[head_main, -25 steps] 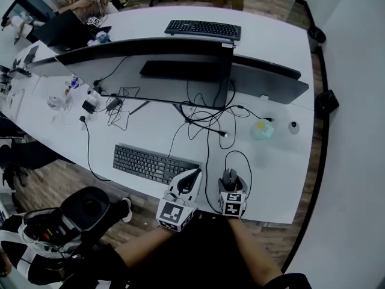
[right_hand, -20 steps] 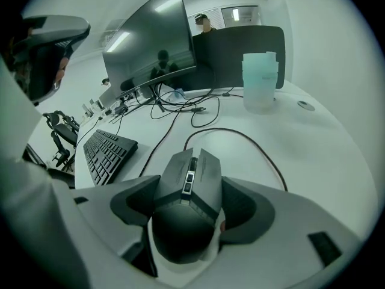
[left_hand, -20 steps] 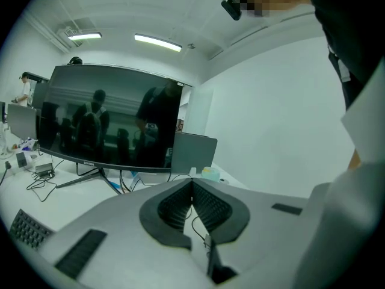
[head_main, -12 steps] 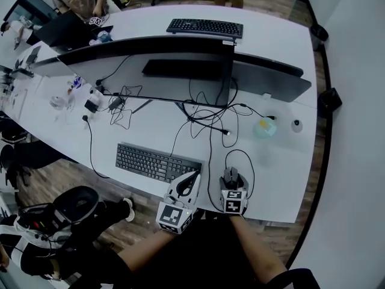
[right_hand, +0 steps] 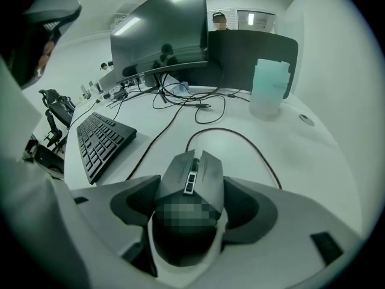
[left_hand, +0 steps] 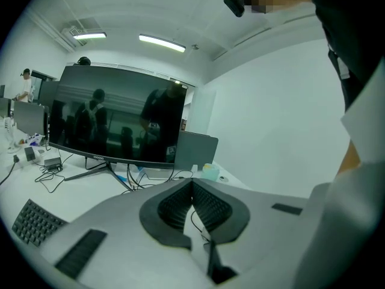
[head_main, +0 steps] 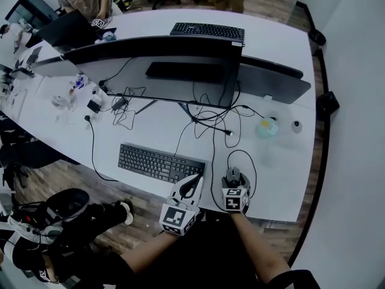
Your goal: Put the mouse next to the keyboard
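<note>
Little has moved in the last second. Your right claw (right_hand: 190, 191) stays clamped on the dark grey wired mouse (right_hand: 194, 168), resting on the white desk (head_main: 278, 161) near the black keyboard's (head_main: 159, 163) right end. Your left claw (left_hand: 192, 188) is closed on nothing. The placing looks barely begun.

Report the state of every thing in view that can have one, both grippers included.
right gripper, shut on the mouse.
left gripper, shut, nothing between its jaws.
mouse, held, cable attached, apart from the keyboard.
keyboard, flat on the desk.
monitor, screen dark, only reflections.
</note>
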### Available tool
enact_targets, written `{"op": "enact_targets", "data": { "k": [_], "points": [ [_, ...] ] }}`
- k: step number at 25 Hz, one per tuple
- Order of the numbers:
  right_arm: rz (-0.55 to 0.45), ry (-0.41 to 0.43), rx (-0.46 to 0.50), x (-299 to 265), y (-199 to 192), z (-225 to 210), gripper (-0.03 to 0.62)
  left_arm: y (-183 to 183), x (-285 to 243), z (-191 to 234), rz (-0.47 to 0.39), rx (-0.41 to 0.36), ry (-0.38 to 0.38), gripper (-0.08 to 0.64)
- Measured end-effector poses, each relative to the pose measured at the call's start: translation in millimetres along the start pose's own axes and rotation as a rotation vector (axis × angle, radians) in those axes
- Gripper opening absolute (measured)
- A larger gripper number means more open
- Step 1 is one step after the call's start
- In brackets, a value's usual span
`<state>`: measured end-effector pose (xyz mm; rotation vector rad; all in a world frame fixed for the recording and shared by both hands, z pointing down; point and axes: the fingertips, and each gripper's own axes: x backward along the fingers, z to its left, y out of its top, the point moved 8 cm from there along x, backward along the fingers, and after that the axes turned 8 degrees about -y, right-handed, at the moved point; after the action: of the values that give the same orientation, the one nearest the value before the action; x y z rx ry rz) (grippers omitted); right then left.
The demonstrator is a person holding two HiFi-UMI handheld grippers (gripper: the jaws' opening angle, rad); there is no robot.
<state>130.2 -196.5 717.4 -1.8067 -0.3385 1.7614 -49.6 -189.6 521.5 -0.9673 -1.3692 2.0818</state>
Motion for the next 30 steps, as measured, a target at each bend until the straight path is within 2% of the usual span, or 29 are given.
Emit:
{"op": "enact_targets", "data": {
  "k": [5,15,18,21,23,28,30],
  "points": [
    [0.034,-0.003,0.001,0,0,1,0.324,-4,19,1,-0.01,0.003,-0.006,0.003],
    [0.005,-0.05,-0.073,39,-3,7,0.324,-7,67,2,-0.064,-0.005,-0.032,0.003],
    [-0.042,-0.044,-0.105,66,3,11,0.323,-6,76,0,-0.098,-0.005,-0.045,0.003],
    [-0.09,-0.013,-0.138,101,3,16,0.324,-8,88,-16,-0.155,-0.07,-0.082,0.003],
    [-0.133,0.013,-0.173,126,5,26,0.323,-11,98,-24,-0.178,-0.086,-0.109,0.003],
    [-0.29,0.044,-0.179,183,10,61,0.31,-23,122,-27,-0.191,-0.06,-0.118,0.003],
    [-0.327,0.05,-0.175,199,5,74,0.265,-28,132,-27,-0.187,-0.048,-0.125,0.003]
  ]
}}
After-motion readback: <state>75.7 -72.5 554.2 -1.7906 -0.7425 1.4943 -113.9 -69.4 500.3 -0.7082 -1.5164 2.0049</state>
